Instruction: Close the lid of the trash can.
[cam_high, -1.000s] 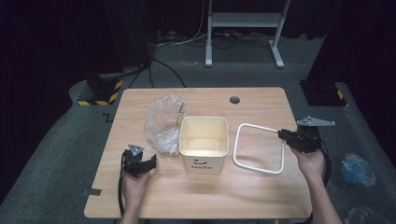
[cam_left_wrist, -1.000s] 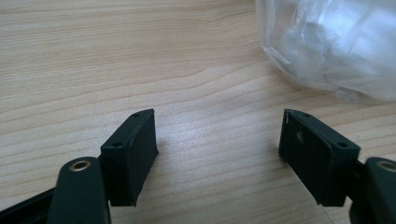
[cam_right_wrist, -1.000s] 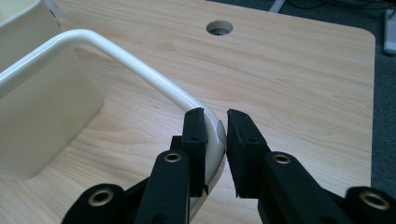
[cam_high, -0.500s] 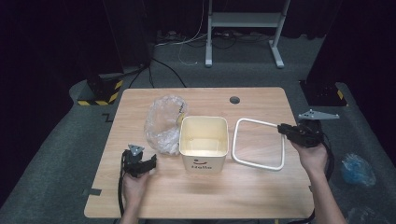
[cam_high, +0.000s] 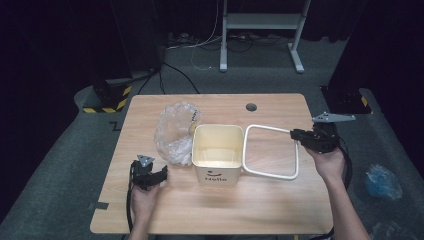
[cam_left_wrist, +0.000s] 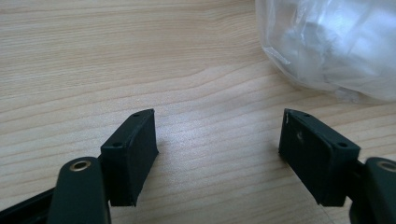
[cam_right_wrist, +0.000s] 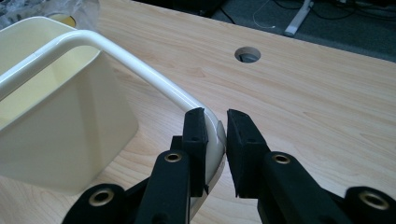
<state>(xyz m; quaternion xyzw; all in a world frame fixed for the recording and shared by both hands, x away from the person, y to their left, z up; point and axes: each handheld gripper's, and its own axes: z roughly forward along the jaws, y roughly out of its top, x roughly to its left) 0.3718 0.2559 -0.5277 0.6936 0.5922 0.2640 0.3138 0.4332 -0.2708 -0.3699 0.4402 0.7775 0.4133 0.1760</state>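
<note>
High view: a wooden table carries a cream square bin near its middle, with dark lettering on the side facing the person. A white frame of rounded tube, roughly square, sits just to the right of the bin, one edge resting against the bin's rim. The right gripper holds the far right corner of this frame, its jaws drawn close together on the tube, with the person's right hand behind it at the table's right edge. A crumpled clear plastic bag lies to the left of the bin, touching its far left corner. The left gripper rests low over the table near the front left, a little in front of the bag and apart from it, held by the left hand. A round cable hole is cut in the table near the far edge. In the right gripper view the two black jaws stand narrow, with the white tube of the frame pinched at its bend between them; the left pad lies on the tube, and the bin stands to the left under the frame's long edge. In the left gripper view the jaws stand wide apart with only bare wood between them, and the plastic bag lies beyond, toward the upper right.
</note>
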